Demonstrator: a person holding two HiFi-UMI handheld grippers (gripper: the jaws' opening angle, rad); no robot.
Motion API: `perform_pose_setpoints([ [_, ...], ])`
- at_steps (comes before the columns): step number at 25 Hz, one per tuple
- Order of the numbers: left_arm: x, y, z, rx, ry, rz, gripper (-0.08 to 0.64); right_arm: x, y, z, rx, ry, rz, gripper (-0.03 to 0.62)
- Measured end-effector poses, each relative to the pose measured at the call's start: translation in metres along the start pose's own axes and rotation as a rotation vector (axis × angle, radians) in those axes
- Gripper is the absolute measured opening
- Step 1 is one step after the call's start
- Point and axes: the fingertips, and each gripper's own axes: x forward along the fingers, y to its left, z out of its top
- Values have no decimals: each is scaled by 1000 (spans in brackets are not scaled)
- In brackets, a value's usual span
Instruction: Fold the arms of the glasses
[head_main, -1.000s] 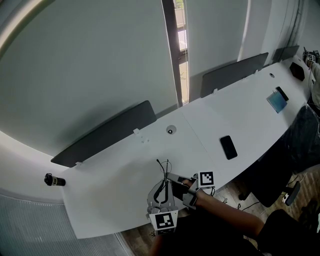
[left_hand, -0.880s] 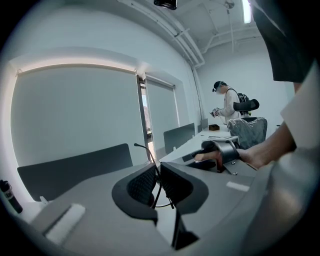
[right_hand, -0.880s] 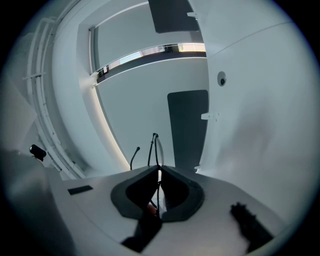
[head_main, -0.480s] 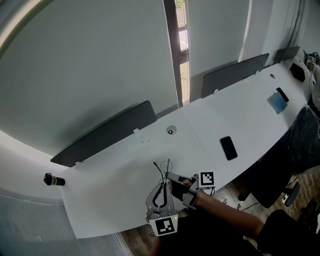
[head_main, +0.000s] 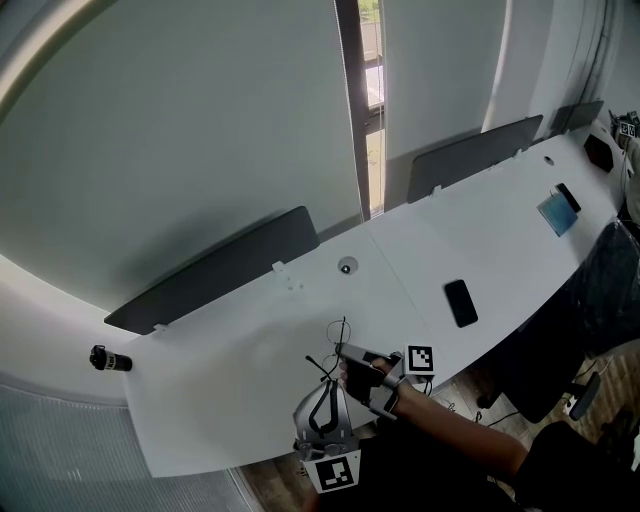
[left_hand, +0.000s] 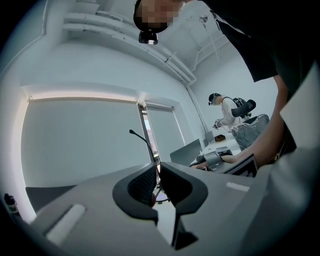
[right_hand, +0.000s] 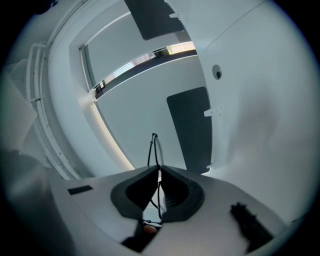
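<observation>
The glasses (right_hand: 153, 136), a thin black wire pair, are up off the bench (head_main: 250, 360), above its near edge, pinched between the two tools. The right hand-held gripper (right_hand: 159, 172) has its jaws clamped together on the frame, and a narrow loop of black wire stands up past its tips. The left hand-held gripper (left_hand: 157, 170) comes in from the near side with its jaws all but together on another thin part of the glasses, and one slim arm with a dark tip pokes up and away to the left beyond them. From above, the two tools sit close together, the left one nearer the person and the right one just beside it, and the black wire shows against the white bench top. To the right on the bench lies a black phone (head_main: 460, 302), well apart from the glasses. A small round grommet (head_main: 347, 267) sits farther back, and dark divider panels (head_main: 215, 270) stand along the far edge. Beyond the bench's left end is a small black canister (head_main: 108, 358). Far off to the right, another person (left_hand: 227, 110) is at the bench.
</observation>
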Motion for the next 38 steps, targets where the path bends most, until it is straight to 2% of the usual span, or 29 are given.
perform_pose_setpoints([
  [8,-8,1,-9,-2,7,-12,8,-1,4,14,34,-50,26,21],
  [10,-10,-1,-14,-5,20,-20,8,0,8,14,4,-41,21,21],
  [14,-10,0,-19,-7,29,-18,8,1,13,11,-183,20,-27,21],
  [16,-8,4,-22,-40,41,-11,9,3,14,8,-337,86,-80,21],
  [20,-6,16,-44,-191,120,-22,36,13,-2,-4,-740,368,-325,21],
  [21,-6,19,-51,-208,137,-29,41,13,-6,-5,-780,424,-363,21],
  [22,-8,22,-57,-222,153,-36,41,14,-9,-6,-769,457,-379,21],
  [25,-15,25,-75,-247,193,-83,49,10,-15,-5,-657,478,-414,20],
  [28,-21,23,-91,-165,179,-149,54,1,-32,-7,-631,543,-545,20],
  [31,-24,20,-95,-79,185,-170,55,-11,-53,-14,-575,654,-688,20],
  [33,-22,9,-97,52,204,-207,62,-18,-61,-16,-551,710,-746,21],
  [35,-21,-10,-101,222,218,-289,81,-26,-67,-16,-586,766,-795,21],
  [38,-20,-30,-104,378,220,-426,103,-37,-75,-22,-611,812,-847,21],
])
